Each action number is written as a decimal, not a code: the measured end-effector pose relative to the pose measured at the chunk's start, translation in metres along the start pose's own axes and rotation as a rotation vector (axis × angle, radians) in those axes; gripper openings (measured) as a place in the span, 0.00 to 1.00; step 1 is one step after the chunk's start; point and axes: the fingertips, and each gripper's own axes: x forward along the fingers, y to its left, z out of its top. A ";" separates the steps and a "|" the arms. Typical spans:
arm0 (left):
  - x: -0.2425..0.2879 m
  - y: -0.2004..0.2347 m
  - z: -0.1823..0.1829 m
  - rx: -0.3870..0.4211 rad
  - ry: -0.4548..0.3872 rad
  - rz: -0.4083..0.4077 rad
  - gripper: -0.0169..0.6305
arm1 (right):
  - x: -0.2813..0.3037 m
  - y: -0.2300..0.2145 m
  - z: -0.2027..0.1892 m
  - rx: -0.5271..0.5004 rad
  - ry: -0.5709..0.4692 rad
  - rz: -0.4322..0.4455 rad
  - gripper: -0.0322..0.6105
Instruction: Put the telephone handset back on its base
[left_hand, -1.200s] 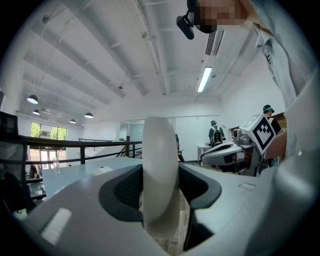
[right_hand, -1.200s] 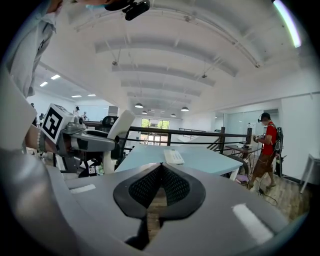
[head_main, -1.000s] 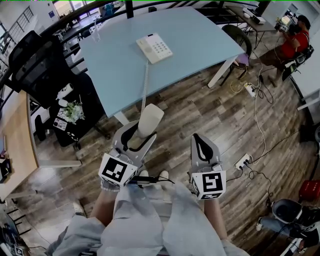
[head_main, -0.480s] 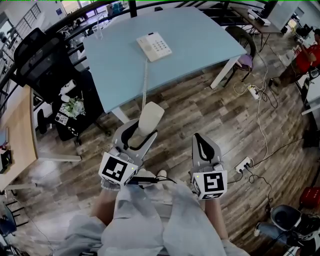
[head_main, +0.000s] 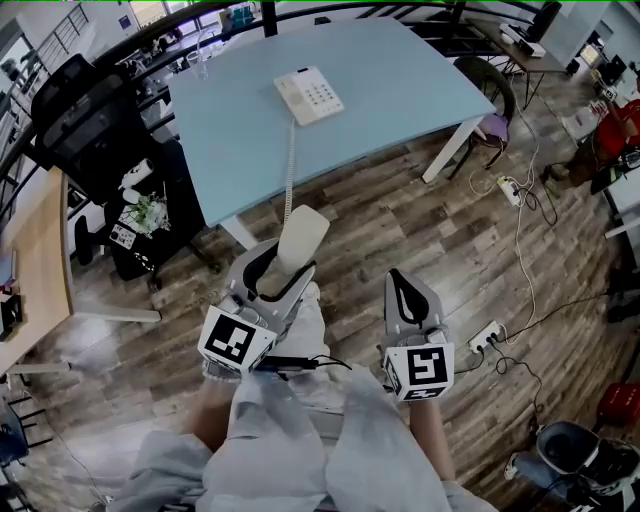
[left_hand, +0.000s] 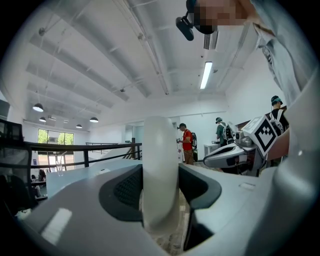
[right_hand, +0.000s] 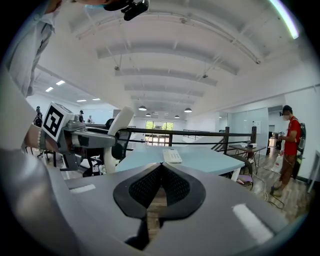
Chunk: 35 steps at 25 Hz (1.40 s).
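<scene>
Standing on the wood floor just short of the pale blue table (head_main: 400, 90), the person holds both tools low in front of the legs. The left gripper (head_main: 283, 265) is clamped on the cream telephone handset (head_main: 301, 236). In the left gripper view its jaws press against both sides of the handset (left_hand: 160, 165), which stands upright between them. The right gripper (head_main: 402, 280) sits beside it, also off the table. Its jaws are drawn together with nothing between them, and only a thin slit of floor shows through in the right gripper view. The handset hangs over the floor, close to the table's near edge and well apart from its base. A coiled cord (head_main: 291, 165) runs from the handset up over that edge to the telephone base (head_main: 310, 95), which lies keypad up on the table top, well in from the edge. A black office chair (head_main: 85, 110) stands off the table's left side. To the table's right, seen from the right gripper, a person in a red shirt (right_hand: 290, 142) stands.
</scene>
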 end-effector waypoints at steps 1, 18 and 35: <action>0.002 0.003 -0.001 -0.002 0.000 0.002 0.36 | 0.002 -0.001 0.000 0.000 0.001 0.000 0.05; 0.093 0.060 0.001 -0.033 -0.032 -0.008 0.36 | 0.084 -0.053 0.015 -0.034 0.022 -0.017 0.05; 0.184 0.154 0.014 -0.052 -0.028 0.000 0.36 | 0.204 -0.096 0.059 -0.054 0.018 -0.006 0.05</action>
